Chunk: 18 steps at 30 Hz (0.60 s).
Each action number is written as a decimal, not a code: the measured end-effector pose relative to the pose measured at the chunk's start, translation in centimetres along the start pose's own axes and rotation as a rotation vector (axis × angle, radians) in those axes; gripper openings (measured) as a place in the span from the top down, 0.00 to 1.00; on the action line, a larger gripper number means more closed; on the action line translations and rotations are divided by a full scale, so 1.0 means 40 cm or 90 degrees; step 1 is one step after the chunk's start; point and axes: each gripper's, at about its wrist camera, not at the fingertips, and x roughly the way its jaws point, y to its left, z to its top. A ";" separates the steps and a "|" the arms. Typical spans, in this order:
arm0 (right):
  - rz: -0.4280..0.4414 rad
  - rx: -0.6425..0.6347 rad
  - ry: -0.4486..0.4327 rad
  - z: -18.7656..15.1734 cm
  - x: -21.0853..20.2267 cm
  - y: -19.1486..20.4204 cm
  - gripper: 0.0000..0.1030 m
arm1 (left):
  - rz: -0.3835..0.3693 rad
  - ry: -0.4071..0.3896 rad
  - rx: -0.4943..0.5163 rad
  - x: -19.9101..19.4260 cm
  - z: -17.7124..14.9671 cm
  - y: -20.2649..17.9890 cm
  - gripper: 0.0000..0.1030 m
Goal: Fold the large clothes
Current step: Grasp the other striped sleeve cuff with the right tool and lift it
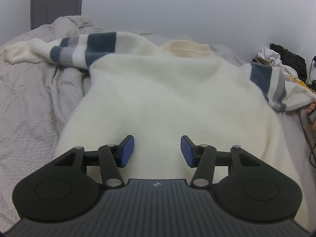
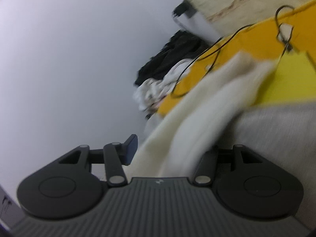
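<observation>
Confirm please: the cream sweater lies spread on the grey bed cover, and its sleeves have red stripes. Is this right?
Not quite. The sweater does lie spread on the grey bed cover, but the stripes on its sleeves are blue and grey, not red. The left wrist view shows this on both sleeves.

Soft, even, cool light filled both views, with faint shadows and no glare. The left wrist view was sharp; the right was smeared, probably by motion. Fisheye bending darkened the corners.
</observation>
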 end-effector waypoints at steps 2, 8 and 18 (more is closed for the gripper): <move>-0.022 -0.024 0.002 0.026 0.004 -0.004 0.83 | 0.001 0.000 -0.005 -0.002 0.002 0.001 0.43; -0.022 -0.129 0.023 0.055 0.019 0.036 0.89 | 0.007 -0.004 -0.016 -0.016 0.008 0.018 0.43; -0.013 -0.239 -0.028 0.152 -0.037 0.097 0.90 | -0.026 -0.015 -0.068 -0.069 0.034 0.067 0.43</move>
